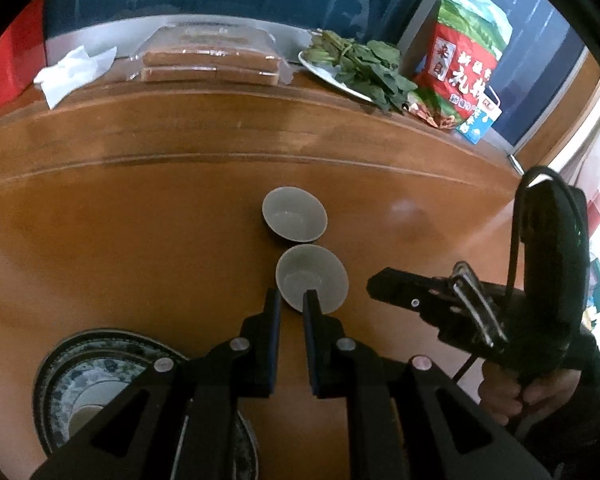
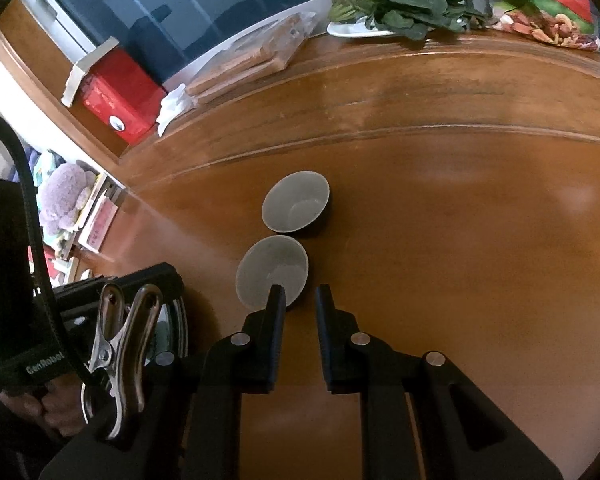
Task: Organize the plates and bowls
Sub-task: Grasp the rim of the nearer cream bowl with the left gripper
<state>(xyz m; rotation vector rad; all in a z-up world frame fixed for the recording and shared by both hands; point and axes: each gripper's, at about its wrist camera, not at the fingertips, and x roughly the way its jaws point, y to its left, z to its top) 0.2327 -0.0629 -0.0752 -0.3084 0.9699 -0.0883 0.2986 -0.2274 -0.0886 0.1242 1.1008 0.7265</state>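
While both sit empty, near bowl (image 1: 311, 276), far bowl (image 1: 294, 214)

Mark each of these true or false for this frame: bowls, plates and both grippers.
1. Two small grey bowls sit on the wooden table, a near bowl and a far bowl. True.
2. The two bowls are stacked one inside the other. False: they sit side by side, rims close or touching.
3. The left gripper is open, holding nothing. True.
4. The right gripper is shut on the far bowl. False: it is open and holds nothing.
5. Patterned plates lie at the lower left of the left wrist view. True.
6. The leafy greens lie in the near bowl. False: they lie on a white plate at the table's far edge.
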